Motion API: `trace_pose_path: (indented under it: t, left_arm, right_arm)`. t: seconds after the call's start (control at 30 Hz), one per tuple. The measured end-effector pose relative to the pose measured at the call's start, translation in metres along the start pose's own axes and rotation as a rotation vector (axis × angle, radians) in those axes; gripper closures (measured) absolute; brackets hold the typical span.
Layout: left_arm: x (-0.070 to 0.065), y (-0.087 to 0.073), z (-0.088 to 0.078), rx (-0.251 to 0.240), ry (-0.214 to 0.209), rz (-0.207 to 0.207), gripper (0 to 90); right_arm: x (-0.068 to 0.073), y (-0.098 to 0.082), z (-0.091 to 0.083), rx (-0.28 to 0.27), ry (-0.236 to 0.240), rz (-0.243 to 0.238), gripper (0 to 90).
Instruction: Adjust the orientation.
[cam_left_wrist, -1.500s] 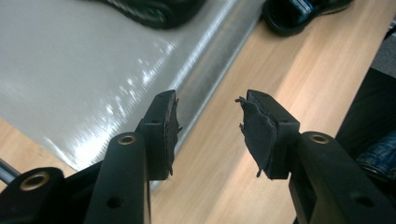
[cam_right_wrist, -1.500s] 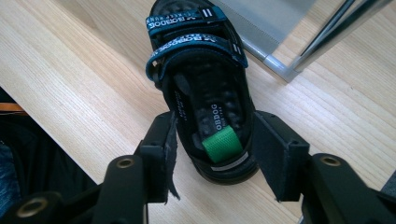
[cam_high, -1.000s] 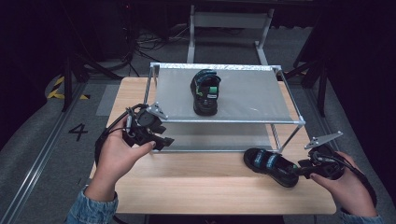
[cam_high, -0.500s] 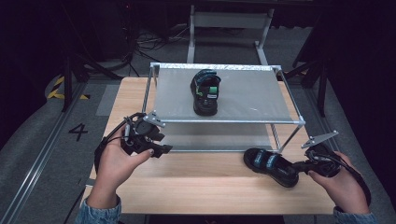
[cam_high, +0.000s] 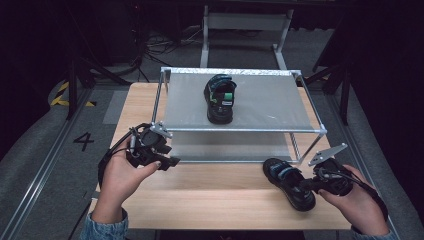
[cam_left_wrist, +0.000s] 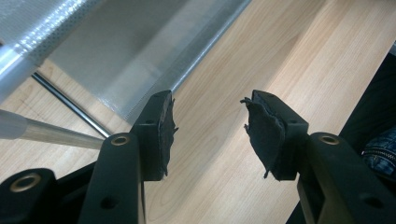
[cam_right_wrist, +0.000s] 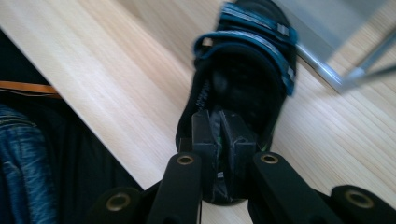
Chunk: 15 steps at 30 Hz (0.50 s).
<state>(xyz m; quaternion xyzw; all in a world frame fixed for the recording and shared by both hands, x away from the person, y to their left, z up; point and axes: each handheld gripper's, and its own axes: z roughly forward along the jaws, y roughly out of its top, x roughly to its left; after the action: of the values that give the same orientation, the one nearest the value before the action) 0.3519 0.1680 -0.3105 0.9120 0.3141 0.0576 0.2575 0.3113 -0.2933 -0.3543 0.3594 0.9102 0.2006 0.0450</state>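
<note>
The sandal I am working on lies on the wooden table, near its front right corner, just in front of the right leg of the metal rack. Its toe points toward the rack and its heel toward me, which is why I come at it from behind: the heel rim is the one thin, stiff edge my right gripper can bite. The jaws have just been closing and now stand pressed together on that back rim, pinching the sandal by the heel. I judge this grip is meant for lifting it up to join its partner, the second sandal, which stands on the rack's top shelf, well apart from this one.

My left gripper waits at the rack's front left corner with its jaws spread and nothing between them; I keep it there out of the way, free to steady the frame if needed.

The high view gives the layout: both sandals, the shelf and both my hands. It cannot show the pinch itself, since my hand and the gripper body cover it. The right gripper view shows it close up, the two pads meeting at the heel and the blue straps beyond, though the picture is blurred, so how deep the rim sits between the pads I cannot quite tell. The left gripper view shows bare wood between worn pads.
</note>
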Motion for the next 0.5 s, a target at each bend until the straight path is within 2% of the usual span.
trace_pose_path:
  t: [0.07,0.17,0.3,0.5]
  left_arm:
    - [0.0,0.0,0.001,0.003,-0.003,0.001,51.1]
    - [0.002,-0.001,0.001,-0.002,-0.006,-0.005,51.0]
    - [0.003,-0.001,0.003,0.0,-0.008,-0.012,51.1]
    - [0.002,0.0,0.004,0.003,-0.02,-0.01,50.8]
  right_arm:
    - [0.002,0.002,0.001,-0.002,0.004,-0.009,85.5]
    - [0.011,0.008,0.005,-0.017,0.042,-0.04,85.5]
    - [0.019,0.014,0.014,-0.007,0.081,-0.068,85.2]
    - [0.022,0.015,0.022,0.031,0.099,-0.065,84.2]
